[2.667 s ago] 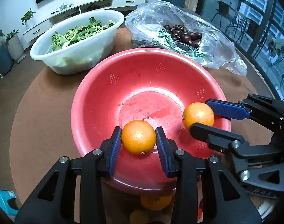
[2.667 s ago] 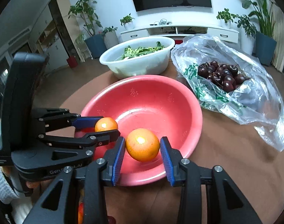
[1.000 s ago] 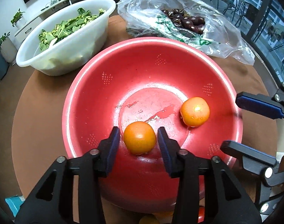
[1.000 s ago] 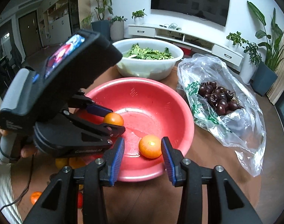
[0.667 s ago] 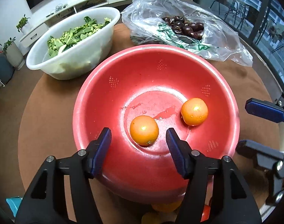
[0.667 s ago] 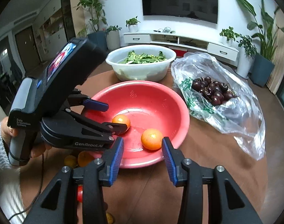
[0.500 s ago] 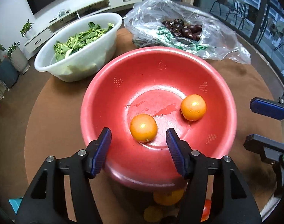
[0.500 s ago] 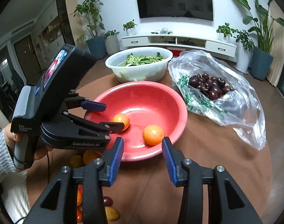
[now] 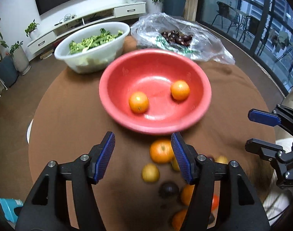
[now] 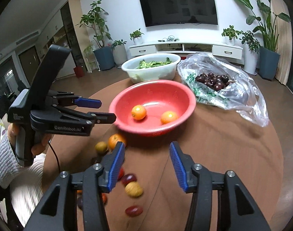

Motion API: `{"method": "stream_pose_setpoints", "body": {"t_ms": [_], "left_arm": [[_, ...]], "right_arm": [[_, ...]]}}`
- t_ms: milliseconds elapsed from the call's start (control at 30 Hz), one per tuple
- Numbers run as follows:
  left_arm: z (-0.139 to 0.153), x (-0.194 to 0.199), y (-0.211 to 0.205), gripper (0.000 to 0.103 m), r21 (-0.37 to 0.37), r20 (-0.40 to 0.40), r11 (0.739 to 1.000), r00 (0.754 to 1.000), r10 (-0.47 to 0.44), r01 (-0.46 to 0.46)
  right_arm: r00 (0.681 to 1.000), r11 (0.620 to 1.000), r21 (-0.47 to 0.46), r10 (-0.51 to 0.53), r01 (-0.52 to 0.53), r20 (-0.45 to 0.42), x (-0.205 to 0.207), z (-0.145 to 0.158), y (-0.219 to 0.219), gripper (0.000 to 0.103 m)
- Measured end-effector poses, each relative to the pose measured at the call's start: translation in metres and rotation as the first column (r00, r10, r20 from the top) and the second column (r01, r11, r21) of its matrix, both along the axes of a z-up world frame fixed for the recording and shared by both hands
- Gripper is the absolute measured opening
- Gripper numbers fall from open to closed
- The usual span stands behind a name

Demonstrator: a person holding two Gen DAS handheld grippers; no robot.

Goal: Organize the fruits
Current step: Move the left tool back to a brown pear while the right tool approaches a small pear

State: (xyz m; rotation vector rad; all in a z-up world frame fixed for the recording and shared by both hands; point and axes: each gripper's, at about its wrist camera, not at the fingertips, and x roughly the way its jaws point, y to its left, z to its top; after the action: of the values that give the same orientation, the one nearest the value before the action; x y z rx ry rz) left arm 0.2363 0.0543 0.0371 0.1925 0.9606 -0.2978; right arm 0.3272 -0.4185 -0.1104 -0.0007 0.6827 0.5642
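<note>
A red bowl (image 9: 156, 130) (image 10: 152, 131) sits mid-table with two oranges (image 9: 138, 102) (image 9: 180, 90) resting inside, also visible from the right wrist (image 10: 139, 112) (image 10: 169, 117). My left gripper (image 9: 142, 140) (image 10: 107, 110) hangs open in front of the bowl's near rim with only tablecloth between its fingers. A loose orange (image 9: 160, 151) (image 10: 115, 140) lies just past its right finger. My right gripper (image 10: 147, 148) (image 9: 250, 130) is drawn back from the bowl, empty, and its jaws are opening. Several loose fruits, yellow (image 9: 150, 172) (image 10: 133, 189), dark (image 9: 168, 189) and red (image 10: 133, 210), lie on the near side.
A white bowl of greens (image 9: 92, 44) (image 10: 150, 67) stands behind the red bowl. A clear plastic bag of cherries (image 9: 177, 36) (image 10: 213, 80) lies at the back right. A hand in a grey sleeve (image 10: 4, 159) holds the left gripper. The round table wears a brown cloth (image 10: 223, 144).
Both grippers let go of their oranges and pulled back and away from the bowl, jaws wider. The two oranges stay in the bowl. Loose fruits on the near table came into view.
</note>
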Motion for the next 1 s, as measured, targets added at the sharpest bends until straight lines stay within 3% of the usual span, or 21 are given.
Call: {"method": "stream_pose_setpoints", "body": {"t_ms": [300, 633, 1000], "left_arm": [[-0.034, -0.041, 0.012, 0.059, 0.007, -0.054, 1.000, 0.998, 0.011, -0.011], [-0.051, -0.034, 0.013, 0.059, -0.014, -0.094, 1.000, 0.996, 0.011, -0.012], [-0.054, -0.022, 0.012, 0.058, -0.035, -0.096, 0.999, 0.995, 0.010, -0.013]], "right_arm": [[0.997, 0.996, -0.067, 0.053, -0.057, -0.052, -0.021, -0.036, 0.021, 0.052], [0.996, 0.989, -0.132, 0.052, -0.061, -0.071, -0.023, -0.053, 0.031, 0.052], [0.993, 0.988, -0.143, 0.051, -0.065, -0.105, -0.021, -0.062, 0.034, 0.052]]}}
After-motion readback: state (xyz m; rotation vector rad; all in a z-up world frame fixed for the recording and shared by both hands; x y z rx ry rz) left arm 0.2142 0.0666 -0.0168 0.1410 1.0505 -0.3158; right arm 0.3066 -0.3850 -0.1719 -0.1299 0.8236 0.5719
